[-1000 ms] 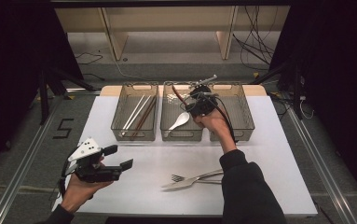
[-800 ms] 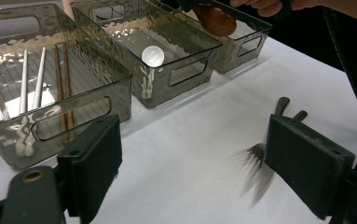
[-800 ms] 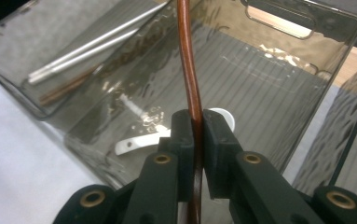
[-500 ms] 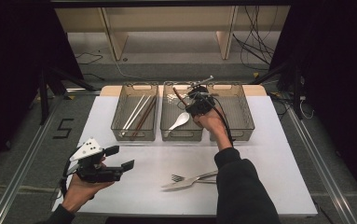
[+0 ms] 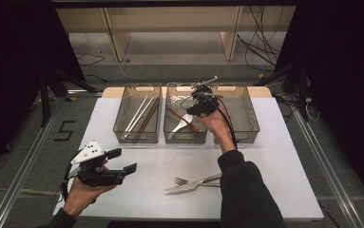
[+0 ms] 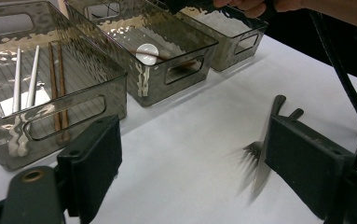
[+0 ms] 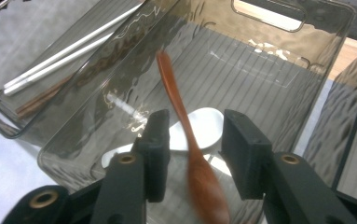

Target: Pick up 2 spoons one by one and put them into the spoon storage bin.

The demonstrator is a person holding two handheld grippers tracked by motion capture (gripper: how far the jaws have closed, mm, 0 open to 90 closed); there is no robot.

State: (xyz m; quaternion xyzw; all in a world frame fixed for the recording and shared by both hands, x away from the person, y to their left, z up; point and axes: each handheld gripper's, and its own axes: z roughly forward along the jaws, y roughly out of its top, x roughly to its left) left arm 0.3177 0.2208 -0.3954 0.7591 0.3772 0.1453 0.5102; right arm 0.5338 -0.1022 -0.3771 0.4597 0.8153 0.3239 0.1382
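My right gripper (image 5: 197, 107) hangs over the middle bin (image 5: 185, 87). Its jaws have just been opening, and a brown wooden spoon (image 7: 176, 98) shows blurred and loose between them, with neither pad pressing on it. From above, the wooden spoon (image 5: 189, 123) lies slanted in the bin across a white spoon (image 5: 178, 124). The white spoon (image 7: 209, 123) rests on the bin floor under my right gripper (image 7: 195, 135). My left gripper (image 5: 125, 160) is held near the table's front left corner, open with nothing in it. Past my left gripper (image 6: 195, 149), a fork (image 6: 250, 151) and a knife (image 6: 265, 154) lie on the white table.
The left bin (image 5: 137, 87) holds white chopsticks (image 6: 24, 79) and brown chopsticks (image 6: 57, 79). A third bin (image 5: 251, 114) stands to the right of the middle one. The fork and knife (image 5: 194, 182) lie near the front edge, beside the right forearm.
The right gripper's jaws have opened and the wooden spoon has dropped from them into the middle bin. The left gripper has stayed put.
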